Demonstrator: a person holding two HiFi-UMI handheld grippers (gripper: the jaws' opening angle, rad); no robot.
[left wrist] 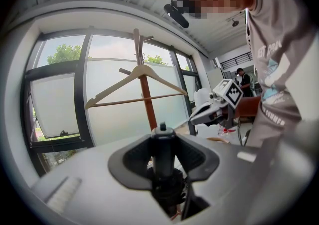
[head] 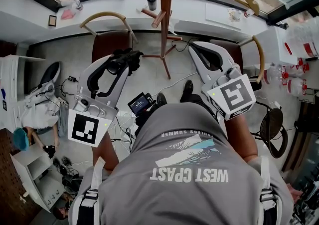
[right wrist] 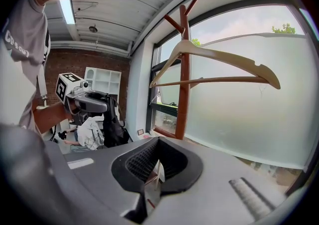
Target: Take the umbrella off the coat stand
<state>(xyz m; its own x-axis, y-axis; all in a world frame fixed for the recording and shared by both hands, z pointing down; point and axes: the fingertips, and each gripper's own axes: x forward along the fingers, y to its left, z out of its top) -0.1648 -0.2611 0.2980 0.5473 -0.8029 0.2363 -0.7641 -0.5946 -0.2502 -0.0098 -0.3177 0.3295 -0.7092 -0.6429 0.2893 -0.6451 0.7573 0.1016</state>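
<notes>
A black folded umbrella (head: pixel 132 55) sits crosswise in my left gripper (head: pixel 121 64), which is shut on it, to the left of the wooden coat stand (head: pixel 166 19). In the left gripper view the umbrella's black shaft (left wrist: pixel 163 151) stands upright between the pads, with the stand's pole (left wrist: pixel 145 99) and a wooden hanger (left wrist: pixel 137 75) behind. My right gripper (head: pixel 199 48) is level with it, right of the pole, its fingertips together and nothing between them. From the right gripper view, the umbrella (right wrist: pixel 113 124) hangs under the left gripper (right wrist: pixel 97 102), clear of the stand (right wrist: pixel 183 79).
Two brown chairs (head: pixel 112 42) stand by the stand's feet. A white window counter (head: pixel 209 17) carries a dark cup (head: pixel 151 0). A white shelf unit (head: pixel 15 84) and a crouching person (head: pixel 35 114) are at left, bottles (head: pixel 294 84) at right. Cables lie on the floor.
</notes>
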